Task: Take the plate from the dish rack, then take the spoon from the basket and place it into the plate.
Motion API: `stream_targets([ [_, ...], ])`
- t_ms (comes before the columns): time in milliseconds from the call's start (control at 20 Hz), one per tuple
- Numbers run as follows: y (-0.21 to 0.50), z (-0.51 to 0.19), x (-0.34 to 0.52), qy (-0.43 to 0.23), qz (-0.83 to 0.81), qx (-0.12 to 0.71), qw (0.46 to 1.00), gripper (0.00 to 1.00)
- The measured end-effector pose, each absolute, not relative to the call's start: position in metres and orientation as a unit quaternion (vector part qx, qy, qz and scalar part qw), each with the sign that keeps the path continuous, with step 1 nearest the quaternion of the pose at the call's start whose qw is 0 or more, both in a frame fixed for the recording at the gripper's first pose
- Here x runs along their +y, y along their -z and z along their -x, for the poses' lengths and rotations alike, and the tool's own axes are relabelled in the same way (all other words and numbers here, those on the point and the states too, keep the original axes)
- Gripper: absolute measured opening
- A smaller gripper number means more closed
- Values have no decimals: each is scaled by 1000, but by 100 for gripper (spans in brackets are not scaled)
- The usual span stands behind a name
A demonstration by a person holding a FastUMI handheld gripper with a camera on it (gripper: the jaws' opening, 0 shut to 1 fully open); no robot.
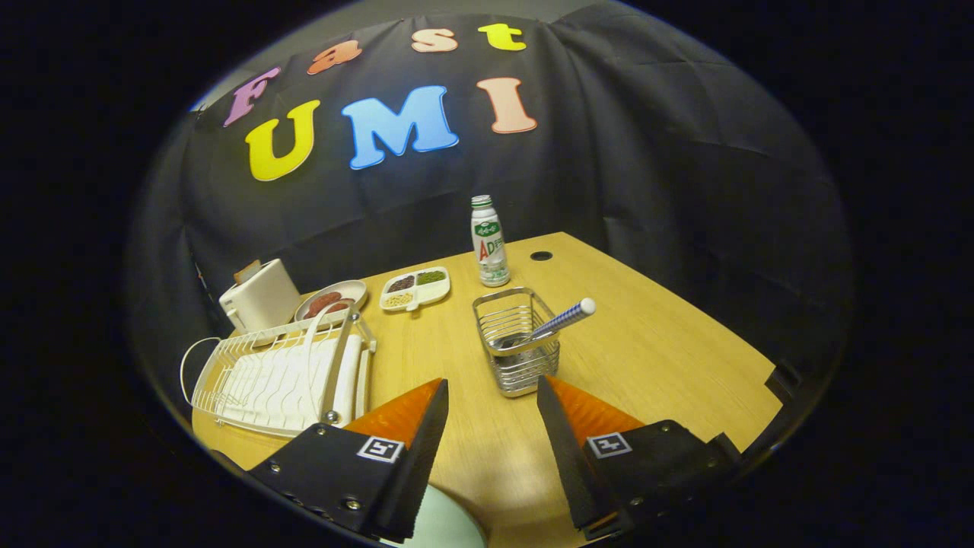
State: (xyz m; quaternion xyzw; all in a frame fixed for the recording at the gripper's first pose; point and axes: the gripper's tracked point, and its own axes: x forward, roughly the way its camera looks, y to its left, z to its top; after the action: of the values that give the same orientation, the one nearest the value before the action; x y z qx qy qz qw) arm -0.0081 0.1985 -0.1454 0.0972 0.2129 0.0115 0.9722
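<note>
Nearest, the gripper (492,396) has its fingers spread apart and gripping nothing, bare wood showing between them. Just beneath them a pale, round, light-green plate (445,525) edge peeks out, apparently already lying on the table, so the plate step looks done and the spoon is what remains.

Just beyond the fingers stands the square silver wire basket (517,346), and every other place is best read from it. The spoon (549,323), metal with a blue-and-white checked handle ending in a white knob, leans inside it with the handle poking out over the rim away from the rack.

The risks, as I judge them: the handle is thin and slanted, so the fingers could close beside it or pinch it off-centre and let it swing. A tip catching the wire rim could drag or topple the light basket. The bowl may snag on the wires on lifting.

The white wire dish rack (281,377) sits well apart to one side of the basket. Behind the basket are a white divided tray of foods (415,288), a small plate of reddish food (332,300), a white toaster (260,297) and a white bottle with a green label (488,242).

The light wooden table (654,358) is smooth, with a cable hole (541,256) near the bottle. Black cloth closes the booth behind.
</note>
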Motion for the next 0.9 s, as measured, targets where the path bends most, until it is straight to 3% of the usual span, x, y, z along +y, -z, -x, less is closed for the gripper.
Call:
stream_targets([
  [250,144,-28,168,41,-122,204,970,73],
  [500,144,-51,155,44,-131,201,970,73],
  [550,148,-56,153,47,-127,204,970,60],
  [750,140,-62,150,40,-119,195,973,56],
  [850,135,-62,150,32,-115,193,974,26],
  [900,135,-68,151,30,-114,190,975,26],
])
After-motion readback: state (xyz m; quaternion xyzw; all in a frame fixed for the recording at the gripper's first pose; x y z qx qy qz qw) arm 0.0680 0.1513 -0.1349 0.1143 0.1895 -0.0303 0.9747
